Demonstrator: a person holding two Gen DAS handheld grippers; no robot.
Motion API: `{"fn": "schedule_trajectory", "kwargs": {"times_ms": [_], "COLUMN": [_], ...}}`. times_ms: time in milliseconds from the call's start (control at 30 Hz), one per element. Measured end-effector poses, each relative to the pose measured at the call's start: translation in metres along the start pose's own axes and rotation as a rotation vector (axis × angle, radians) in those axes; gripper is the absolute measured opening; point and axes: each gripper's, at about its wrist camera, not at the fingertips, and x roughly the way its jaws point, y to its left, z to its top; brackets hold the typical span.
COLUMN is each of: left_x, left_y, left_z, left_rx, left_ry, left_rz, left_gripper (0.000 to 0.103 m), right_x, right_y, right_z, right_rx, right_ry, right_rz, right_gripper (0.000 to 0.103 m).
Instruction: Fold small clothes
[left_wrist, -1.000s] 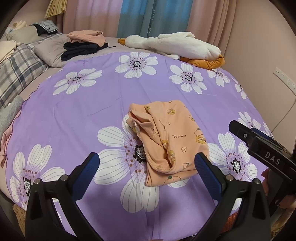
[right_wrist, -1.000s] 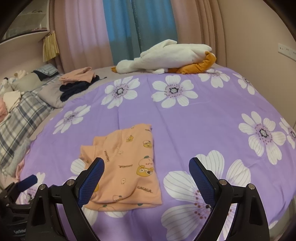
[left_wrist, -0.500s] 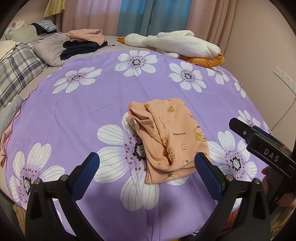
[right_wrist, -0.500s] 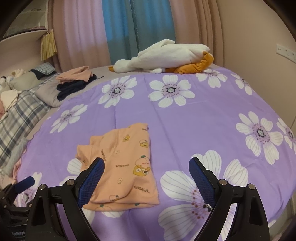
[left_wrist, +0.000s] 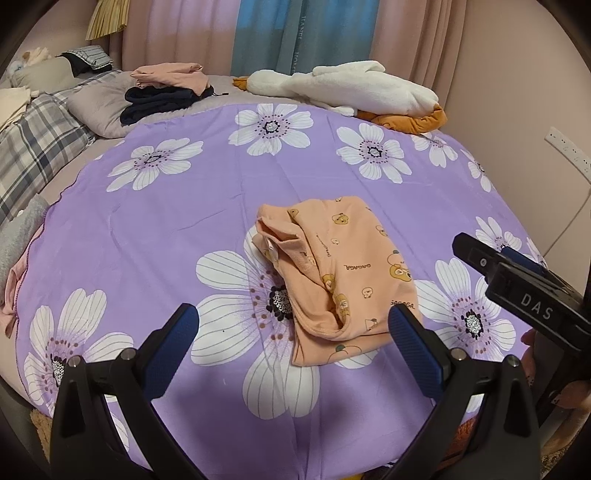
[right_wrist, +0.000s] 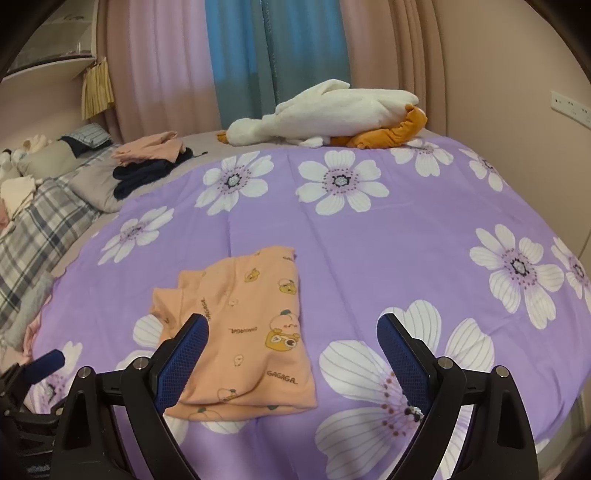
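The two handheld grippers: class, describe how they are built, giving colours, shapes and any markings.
The left gripper and the right gripper match: each has two black angular arms with silver pivot screws, ending in blue textured pads. In the left wrist view, the right gripper's black body carries white letters "DAS".

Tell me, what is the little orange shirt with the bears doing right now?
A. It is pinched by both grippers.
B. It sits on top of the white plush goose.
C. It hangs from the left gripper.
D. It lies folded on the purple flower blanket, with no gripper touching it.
D: the orange shirt lies folded on the purple blanket, while the left gripper and right gripper are both open and empty.
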Motion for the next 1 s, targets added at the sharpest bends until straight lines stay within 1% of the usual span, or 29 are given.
{"fn": "schedule_trajectory", "kwargs": {"times_ms": [167, 1000], "left_x": [-0.0003, 0.0025], "left_y": [-0.0009, -0.0009], "left_z": [-0.0004, 0.0021], "left_rx": [-0.004, 0.0], "left_ry": [0.007, 0.012], "left_rz": [0.008, 0.001], "left_gripper": [0.102, 0.102], "right_x": [0.0002, 0.0012], "right_y": [0.0004, 0.0041], "right_z": [0.0, -0.0038], "right_rx": [0.0, -0.002], "right_ry": [0.0, 0.005], "right_rz": [-0.001, -0.004], "right_gripper": [0.092, 0.092]}}
